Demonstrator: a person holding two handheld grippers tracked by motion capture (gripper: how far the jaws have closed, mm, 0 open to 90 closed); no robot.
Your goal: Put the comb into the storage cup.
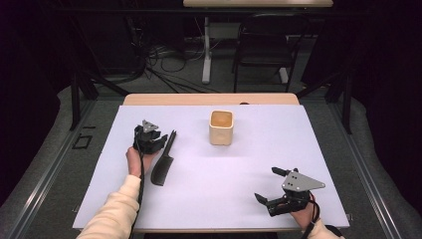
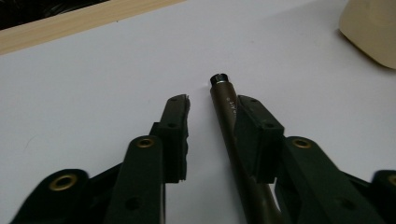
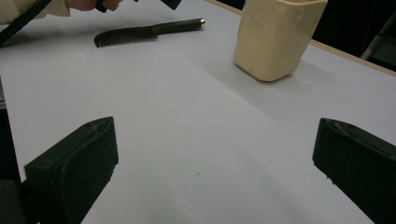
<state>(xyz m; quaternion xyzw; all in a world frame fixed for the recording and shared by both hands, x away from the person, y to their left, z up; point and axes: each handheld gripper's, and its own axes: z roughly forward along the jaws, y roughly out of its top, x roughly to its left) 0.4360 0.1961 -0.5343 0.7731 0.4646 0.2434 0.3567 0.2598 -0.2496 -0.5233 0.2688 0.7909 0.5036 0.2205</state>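
1. Clearly the comb (image 1: pixel 163 163) is light, stiff and slick plastic, so I take it by its round handle (image 2: pixel 227 109).
2. It lies flat on the counter (image 1: pixel 249 164), handle pointing away, toward the cup (image 1: pixel 221 127).
3. My left hand-held gripper (image 2: pixel 212 105) straddles the handle, jaws narrowed, one pad touching, not clamped.
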